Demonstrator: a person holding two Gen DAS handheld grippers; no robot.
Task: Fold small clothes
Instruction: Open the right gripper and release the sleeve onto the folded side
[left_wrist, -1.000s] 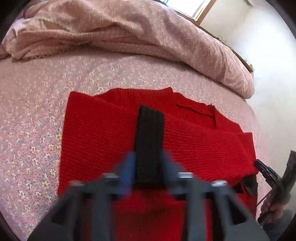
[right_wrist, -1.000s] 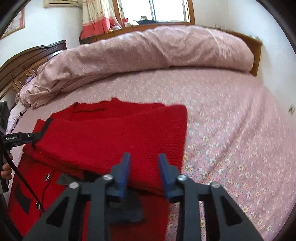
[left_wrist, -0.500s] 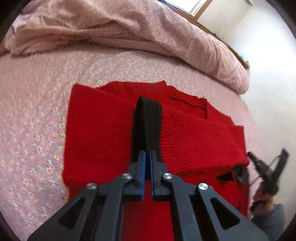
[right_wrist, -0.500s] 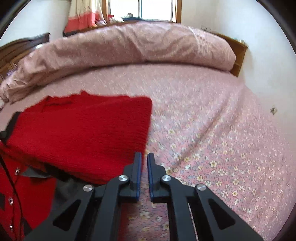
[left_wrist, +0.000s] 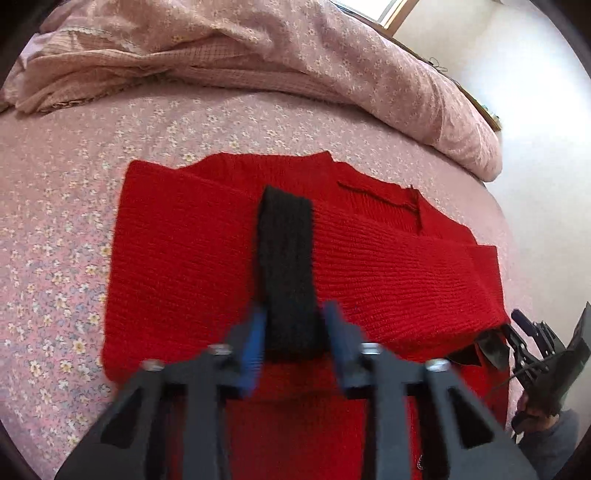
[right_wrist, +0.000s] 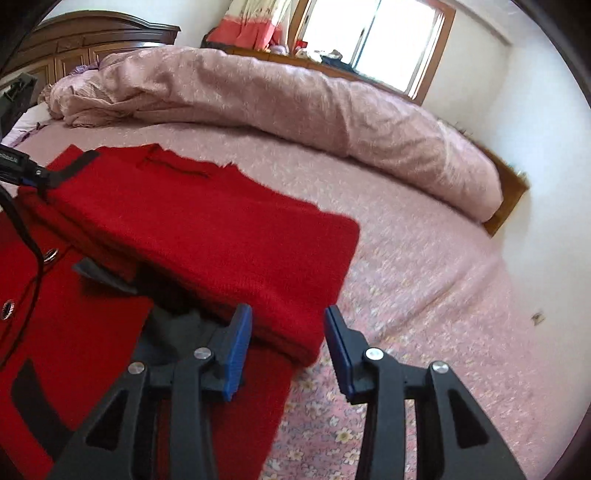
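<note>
On bed (right_wrist: 424, 258) | one red cardigan (left_wrist: 184, 258) | two grippers: left gripper (left_wrist: 295, 343), right gripper (right_wrist: 288, 343) opening

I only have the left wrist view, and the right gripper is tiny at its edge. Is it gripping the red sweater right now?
Observer: No. The right gripper has its jaws opening, with the pads off the cloth. The near corner of the folded sweater lies between them.
Operator: Any buttons near it?
Observer: Yes, metal buttons show on the red front below the fold, to that gripper's left in the picture.
Operator: What is past the fold's right edge?
Observer: Floral sheet, running out to the wooden bed frame.
</note>
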